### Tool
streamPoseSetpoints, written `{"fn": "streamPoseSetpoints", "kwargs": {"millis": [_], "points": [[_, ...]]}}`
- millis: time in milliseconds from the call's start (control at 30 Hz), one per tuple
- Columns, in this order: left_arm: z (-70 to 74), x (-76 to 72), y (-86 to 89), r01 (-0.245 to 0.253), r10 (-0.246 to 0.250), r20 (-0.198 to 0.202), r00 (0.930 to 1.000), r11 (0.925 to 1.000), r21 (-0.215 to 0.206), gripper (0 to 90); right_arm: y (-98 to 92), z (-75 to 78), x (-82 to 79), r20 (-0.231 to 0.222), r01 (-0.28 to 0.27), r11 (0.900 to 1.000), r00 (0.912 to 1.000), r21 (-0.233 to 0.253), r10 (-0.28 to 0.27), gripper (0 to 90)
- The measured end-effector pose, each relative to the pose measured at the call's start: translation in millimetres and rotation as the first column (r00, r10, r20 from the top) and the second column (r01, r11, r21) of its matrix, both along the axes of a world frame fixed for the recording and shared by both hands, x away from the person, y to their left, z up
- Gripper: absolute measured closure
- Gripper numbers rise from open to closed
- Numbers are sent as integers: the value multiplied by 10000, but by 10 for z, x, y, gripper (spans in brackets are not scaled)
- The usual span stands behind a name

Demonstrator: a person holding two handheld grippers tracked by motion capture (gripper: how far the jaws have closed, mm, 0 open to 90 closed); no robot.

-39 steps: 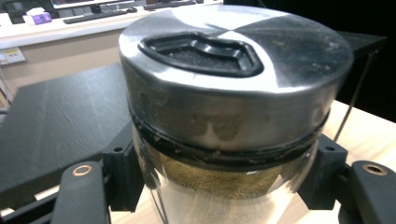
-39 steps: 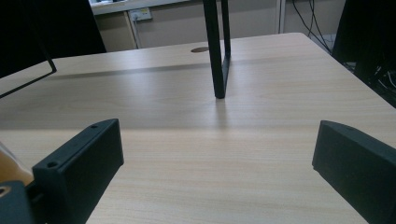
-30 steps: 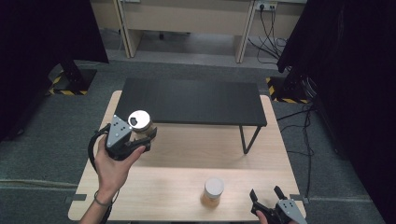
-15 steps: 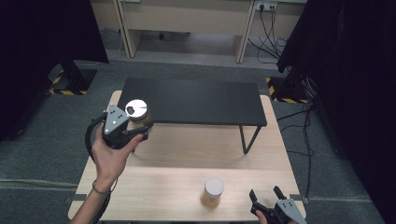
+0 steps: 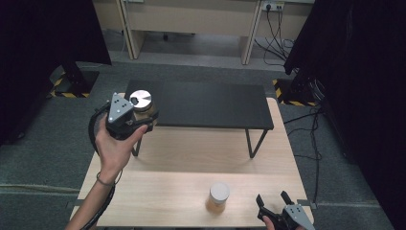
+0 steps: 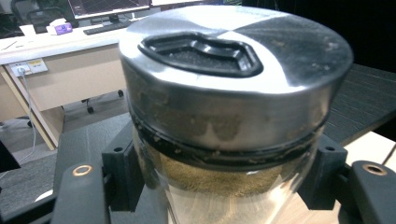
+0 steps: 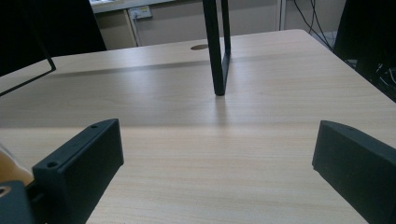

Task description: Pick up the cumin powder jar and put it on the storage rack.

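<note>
My left gripper (image 5: 140,116) is shut on a glass jar (image 5: 140,102) with a silver lid, held in the air at the left end of the black shelf (image 5: 210,103). Close up in the left gripper view, the jar (image 6: 229,126) holds brownish powder, and the black jaws press its glass sides. A second jar (image 5: 219,196) with a pale lid stands on the wooden table (image 5: 191,148) near the front edge. To its right, my right gripper (image 5: 275,201) rests low at the table's front right, open. Its wide-apart jaws frame bare table (image 7: 210,154) with nothing between them.
The black shelf stands on thin metal legs (image 7: 217,46) across the back of the table. A hole (image 7: 199,47) sits in the tabletop behind that leg. Grey carpet surrounds the table, with dark curtains at both sides and cables (image 5: 313,124) on the right.
My left gripper has carried the silver-lidded jar away from me and upward, toward the left end of the black shelf. The right gripper and the pale-lidded jar have stayed put.
</note>
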State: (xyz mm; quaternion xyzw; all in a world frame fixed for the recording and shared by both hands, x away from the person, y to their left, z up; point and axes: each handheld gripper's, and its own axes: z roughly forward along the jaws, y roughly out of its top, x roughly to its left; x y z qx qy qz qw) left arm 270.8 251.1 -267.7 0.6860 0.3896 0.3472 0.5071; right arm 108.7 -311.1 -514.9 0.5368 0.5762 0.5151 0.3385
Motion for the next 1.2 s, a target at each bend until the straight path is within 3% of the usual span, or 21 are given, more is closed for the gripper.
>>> {"fn": "streamPoseSetpoints", "kwargs": {"millis": [433, 1200], "points": [[113, 238, -17, -392, 391, -104, 9992, 9992, -62, 303, 16, 4, 6, 43, -100, 9999, 9999, -25, 100, 21], [21, 554, -75, -970, 985, -495, 9939, 9948, 309, 303, 26, 2, 15, -31, -209, 9998, 9998, -52, 209, 21]]}}
